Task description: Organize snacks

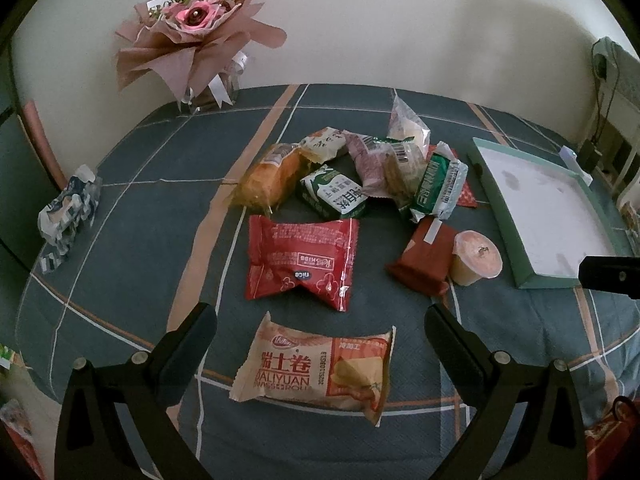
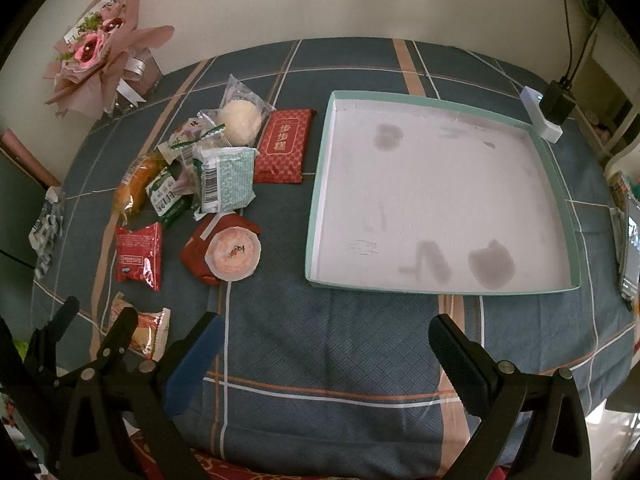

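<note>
**While the tray sits empty, sorting has not begun**

Both jaws stand apart, holding nothing. Between the left gripper's (image 1: 320, 316) jaws lies a Swiss-roll packet (image 1: 316, 372); beyond it the snack pile (image 1: 360, 176). Ahead of the right gripper (image 2: 324, 336), the tray (image 2: 320, 184) holds nothing.

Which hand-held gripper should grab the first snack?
Probably the left hand-held gripper: it is open with the Swiss roll packet lying between its fingers. The right hand-held gripper, also open, faces bare tablecloth before the empty tray.
</note>
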{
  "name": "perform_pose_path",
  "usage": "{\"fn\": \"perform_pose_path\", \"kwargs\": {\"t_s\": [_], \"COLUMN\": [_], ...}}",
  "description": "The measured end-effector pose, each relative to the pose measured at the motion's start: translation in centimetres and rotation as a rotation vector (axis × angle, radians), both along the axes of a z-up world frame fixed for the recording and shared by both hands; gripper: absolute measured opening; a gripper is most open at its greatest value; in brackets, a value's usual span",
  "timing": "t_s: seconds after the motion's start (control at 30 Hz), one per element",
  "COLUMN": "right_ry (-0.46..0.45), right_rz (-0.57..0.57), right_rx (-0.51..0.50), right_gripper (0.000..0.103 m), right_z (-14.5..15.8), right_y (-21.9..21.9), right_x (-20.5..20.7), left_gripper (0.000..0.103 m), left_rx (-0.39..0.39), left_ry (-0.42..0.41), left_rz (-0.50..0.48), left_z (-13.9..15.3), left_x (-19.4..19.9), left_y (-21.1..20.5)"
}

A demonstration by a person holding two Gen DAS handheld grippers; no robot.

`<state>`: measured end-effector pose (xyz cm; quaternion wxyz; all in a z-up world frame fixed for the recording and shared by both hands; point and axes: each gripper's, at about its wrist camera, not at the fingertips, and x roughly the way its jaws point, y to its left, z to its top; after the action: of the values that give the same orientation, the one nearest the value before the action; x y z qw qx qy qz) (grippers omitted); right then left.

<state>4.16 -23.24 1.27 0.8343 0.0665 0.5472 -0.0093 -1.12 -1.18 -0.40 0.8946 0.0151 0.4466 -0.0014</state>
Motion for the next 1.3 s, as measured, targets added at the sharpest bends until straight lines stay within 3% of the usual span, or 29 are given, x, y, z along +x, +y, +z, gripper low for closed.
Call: {"fn": "perform_pose_path", "kwargs": {"t_s": [1.0, 1.3], "right_ry": [0.0, 0.015], "right_rz": [0.001, 0.046], "right_rx": [0.0, 0.021], "right_gripper": [0.103, 0.103], "right_z": [0.1, -0.4], "right_y": [0.0, 1.1], "right_x": [0.0, 0.9], "left_gripper": [0.103, 0.103], "left_rx": [-0.002, 0.019], "left_ry": [0.025, 0.107], "left_rz": [0.008, 0.019], "left_z": [-0.6, -2.1], "left_x": [0.1, 0.8], "left_y": [0.1, 0.3]}}
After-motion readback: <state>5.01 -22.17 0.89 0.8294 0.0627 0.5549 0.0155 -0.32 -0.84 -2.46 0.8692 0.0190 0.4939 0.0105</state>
